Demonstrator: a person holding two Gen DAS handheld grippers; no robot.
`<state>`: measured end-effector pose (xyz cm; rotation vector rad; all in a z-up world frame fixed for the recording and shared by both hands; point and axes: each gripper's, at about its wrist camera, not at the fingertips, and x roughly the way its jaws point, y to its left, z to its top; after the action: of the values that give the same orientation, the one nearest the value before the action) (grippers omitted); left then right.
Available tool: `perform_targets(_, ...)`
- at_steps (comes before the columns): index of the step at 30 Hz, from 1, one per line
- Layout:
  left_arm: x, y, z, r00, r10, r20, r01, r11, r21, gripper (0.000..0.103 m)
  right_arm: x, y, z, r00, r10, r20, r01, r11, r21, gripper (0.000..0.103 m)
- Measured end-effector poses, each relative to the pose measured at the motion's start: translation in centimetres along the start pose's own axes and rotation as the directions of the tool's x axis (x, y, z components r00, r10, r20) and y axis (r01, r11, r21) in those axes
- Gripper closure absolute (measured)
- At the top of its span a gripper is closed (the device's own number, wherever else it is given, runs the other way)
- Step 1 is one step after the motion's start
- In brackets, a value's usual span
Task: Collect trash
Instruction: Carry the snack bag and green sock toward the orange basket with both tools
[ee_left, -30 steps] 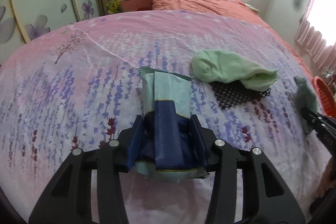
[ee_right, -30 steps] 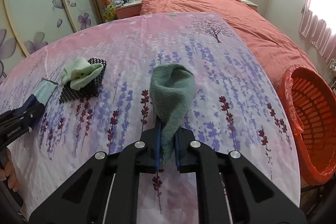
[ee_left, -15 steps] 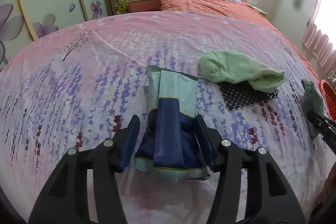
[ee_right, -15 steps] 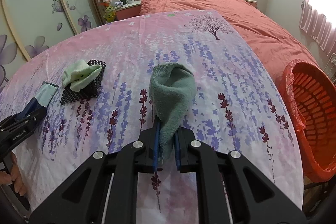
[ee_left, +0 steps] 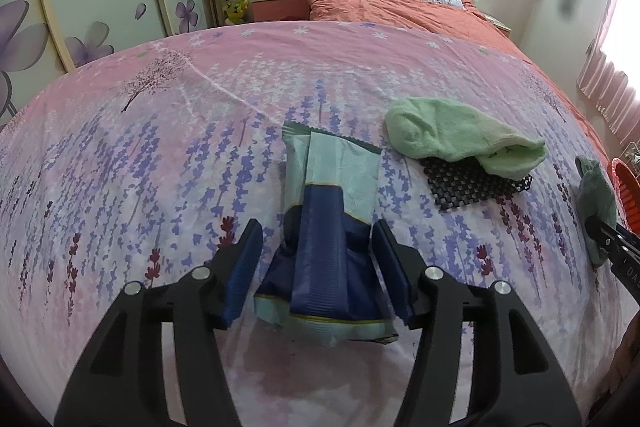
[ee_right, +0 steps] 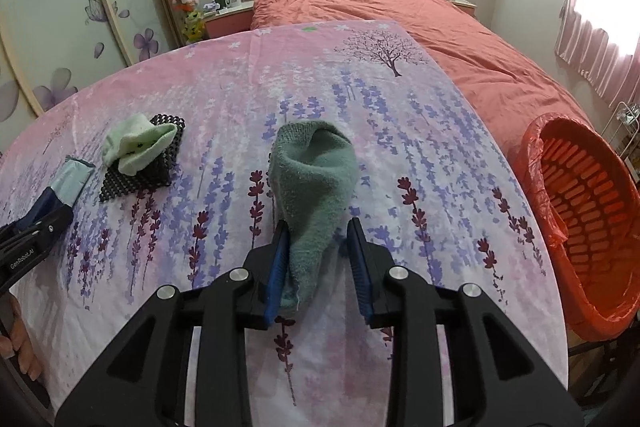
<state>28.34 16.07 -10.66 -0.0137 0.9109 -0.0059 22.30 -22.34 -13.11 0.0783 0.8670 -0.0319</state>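
Note:
A blue and pale teal snack wrapper point(ee_left: 320, 227) lies flat on the flowered bedspread point(ee_left: 160, 167). It sits between the fingers of my left gripper point(ee_left: 316, 239), whose jaws are opening, and both pads stand clear of it. A fuzzy dark green sock point(ee_right: 316, 179) rests on the spread between the fingers of my right gripper point(ee_right: 318, 231). Those jaws are opening too: the left pad still brushes the sock, the right pad is well off it. A light green sock point(ee_left: 460, 135) lies on a black mesh mat point(ee_left: 472, 187).
An orange-red basket point(ee_right: 580, 211) with a red liner stands off the bed's right edge. In the right wrist view the left gripper point(ee_right: 36, 239) and wrapper point(ee_right: 72, 179) are at far left, with a hand point(ee_right: 20, 343) below. Pillows and a bedside table stand far back.
The left jaws have spread wider and come off the wrapper. The right jaws, earlier shut on the dark green sock, have parted. Neither hand has shifted much.

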Motion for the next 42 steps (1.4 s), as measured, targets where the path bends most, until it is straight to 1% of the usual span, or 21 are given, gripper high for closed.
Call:
perform_targets(12,0.1,-0.1,0.3,1.0,-0.01,-0.001,0.01,1.0,-0.007,0.042,0.1,-1.2,0.1,0.999,0.038,0.001,-0.038,0.999,0.025,0.072)
perform_targets(16,0.2,-0.4,0.3,1.0,0.001,-0.004,-0.001,1.0,0.016,0.041,0.1,-1.0,0.3,1.0,0.03,0.001,-0.03,1.0,-0.001,0.071)
perform_targets(17,0.3,-0.5,0.4,1.0,0.003,-0.004,-0.003,1.0,0.017,0.042,0.3,-0.9,0.6,0.999,0.035,0.001,-0.035,0.999,-0.006,0.073)
perform_targets(18,0.3,-0.6,0.5,1.0,0.005,-0.002,-0.005,1.0,0.018,0.049,0.4,-1.0,0.7,0.999,0.042,0.001,-0.042,0.999,-0.004,0.079)
perform_targets(19,0.2,-0.6,0.5,1.0,0.005,0.003,-0.005,1.0,0.019,0.055,0.4,-1.1,0.9,0.998,0.061,0.001,-0.061,0.998,0.003,0.094)
perform_targets(20,0.0,-0.7,0.5,1.0,0.004,0.008,-0.004,1.0,0.022,0.06,0.4,-1.3,0.9,0.996,0.094,-0.001,-0.094,0.995,0.012,0.094)
perform_targets(24,-0.1,-0.9,0.4,1.0,0.005,0.011,-0.005,0.999,0.032,0.061,-0.5,-1.8,0.5,0.994,0.107,0.023,-0.108,0.994,0.008,0.096)
perform_targets(27,-0.9,-1.3,0.2,1.0,0.005,0.029,-0.007,0.999,0.044,0.061,-2.0,-2.7,0.1,0.991,0.128,0.049,-0.129,0.991,0.023,0.096)
perform_targets(29,-1.8,-1.6,0.2,0.999,-0.007,0.048,0.005,0.999,0.041,0.061,-3.3,-3.3,0.1,0.987,0.142,0.072,-0.145,0.989,0.033,0.096)
perform_targets(35,-5.7,-3.3,0.9,0.991,-0.068,0.117,0.063,0.997,0.05,0.061,-7.2,-4.8,0.4,0.977,0.143,0.161,-0.15,0.988,0.032,0.096)
perform_targets(39,-7.9,-5.0,1.1,0.98,-0.13,0.148,0.123,0.991,0.059,0.062,-8.9,-6.0,0.6,0.972,0.128,0.198,-0.139,0.989,0.04,0.096)
perform_targets(42,-9.8,-7.1,1.3,0.968,-0.184,0.172,0.173,0.982,0.077,0.062,-10.1,-7.1,0.7,0.968,0.115,0.221,-0.131,0.99,0.056,0.096)
